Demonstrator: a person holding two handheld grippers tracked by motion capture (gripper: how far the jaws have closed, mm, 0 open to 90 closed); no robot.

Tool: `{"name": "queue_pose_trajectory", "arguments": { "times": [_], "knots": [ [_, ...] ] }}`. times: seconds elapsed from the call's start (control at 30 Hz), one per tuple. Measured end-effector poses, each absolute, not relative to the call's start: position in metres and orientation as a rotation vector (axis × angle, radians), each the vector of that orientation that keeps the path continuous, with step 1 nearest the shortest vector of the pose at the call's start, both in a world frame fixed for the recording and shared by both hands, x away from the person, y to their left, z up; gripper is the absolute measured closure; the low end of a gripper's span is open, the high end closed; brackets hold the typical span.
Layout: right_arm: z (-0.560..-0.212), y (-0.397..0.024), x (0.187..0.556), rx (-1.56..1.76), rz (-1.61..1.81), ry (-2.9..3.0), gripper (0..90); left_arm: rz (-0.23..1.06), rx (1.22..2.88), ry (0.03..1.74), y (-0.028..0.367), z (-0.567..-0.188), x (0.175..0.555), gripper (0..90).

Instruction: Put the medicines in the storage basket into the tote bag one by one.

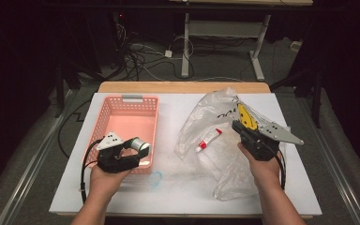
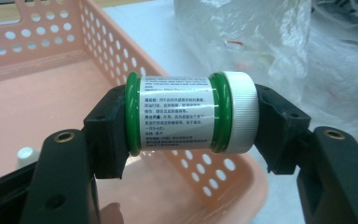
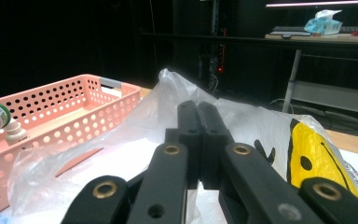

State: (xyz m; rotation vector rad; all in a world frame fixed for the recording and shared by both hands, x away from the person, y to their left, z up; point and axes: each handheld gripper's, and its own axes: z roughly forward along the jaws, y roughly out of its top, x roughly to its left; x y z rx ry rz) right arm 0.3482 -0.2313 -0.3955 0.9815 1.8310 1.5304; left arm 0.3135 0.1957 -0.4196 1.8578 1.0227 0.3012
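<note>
A small bottle point(image 2: 177, 112) with a white printed label, green rings and a white ribbed cap lies crosswise between the jaws of my left gripper point(image 2: 186, 126), which is shut on its two ends. In the high view this gripper point(image 1: 133, 149) holds the bottle point(image 1: 140, 145) over the right wall of the pink basket point(image 1: 126, 99). My right gripper point(image 1: 236, 125) sits at the clear plastic bag point(image 1: 206, 112), jaws pressed together point(image 3: 198, 109). Whether bag film point(image 3: 135, 126) is pinched between them I cannot tell. A red-and-white tube point(image 1: 208, 139) lies in the bag.
A small white bottle point(image 2: 25, 156) stands inside the basket point(image 2: 37, 51). The bag carries a yellow smiley print point(image 3: 312, 158). A small clear bluish item point(image 1: 155, 178) lies on the white tabletop point(image 1: 168, 197) in front of the basket. Cables and desk legs lie on the floor beyond.
</note>
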Motion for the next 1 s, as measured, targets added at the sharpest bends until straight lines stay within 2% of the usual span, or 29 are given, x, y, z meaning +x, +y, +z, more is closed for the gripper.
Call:
{"name": "queue_pose_trajectory", "arguments": {
  "times": [1.0],
  "knots": [
    [-0.395, -0.231, 0.347, 0.981, 1.537, 1.828, 90.0, 0.220, 1.929, 0.836, 0.139, -0.417, 0.286, 35.2]
  ]
}}
